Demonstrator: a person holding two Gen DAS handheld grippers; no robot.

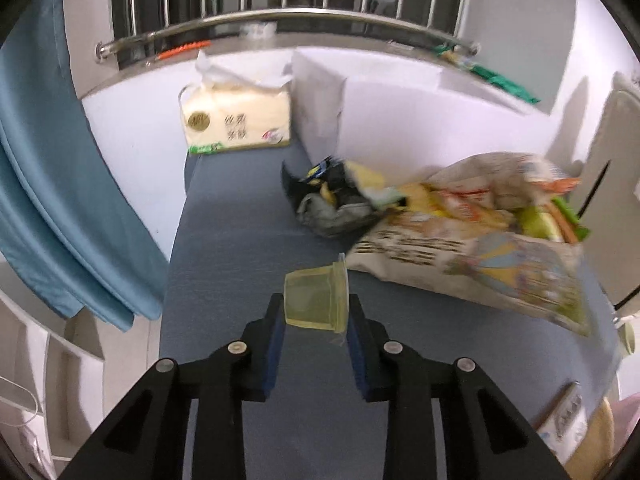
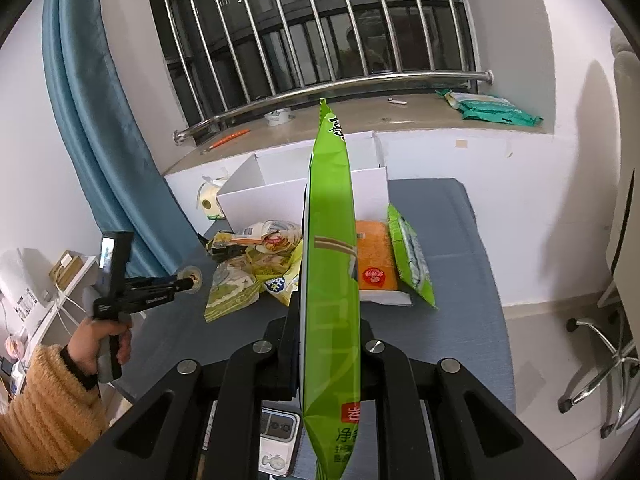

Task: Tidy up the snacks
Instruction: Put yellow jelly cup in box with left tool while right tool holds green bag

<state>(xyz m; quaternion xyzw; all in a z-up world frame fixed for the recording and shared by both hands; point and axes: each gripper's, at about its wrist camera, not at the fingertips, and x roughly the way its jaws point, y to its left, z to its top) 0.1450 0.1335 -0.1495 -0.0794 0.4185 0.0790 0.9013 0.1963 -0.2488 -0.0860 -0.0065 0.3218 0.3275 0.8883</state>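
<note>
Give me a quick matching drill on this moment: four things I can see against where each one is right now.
Things:
1. jelly cup
2. green snack bag
3. tissue pack
4. orange packet

Places:
a. lying flat in the white box
b. between the left gripper jaws
c. at the table's far end, by the wall
d. held upright in the right gripper

Pairs: 1-b, 2-d, 3-c, 4-a
</note>
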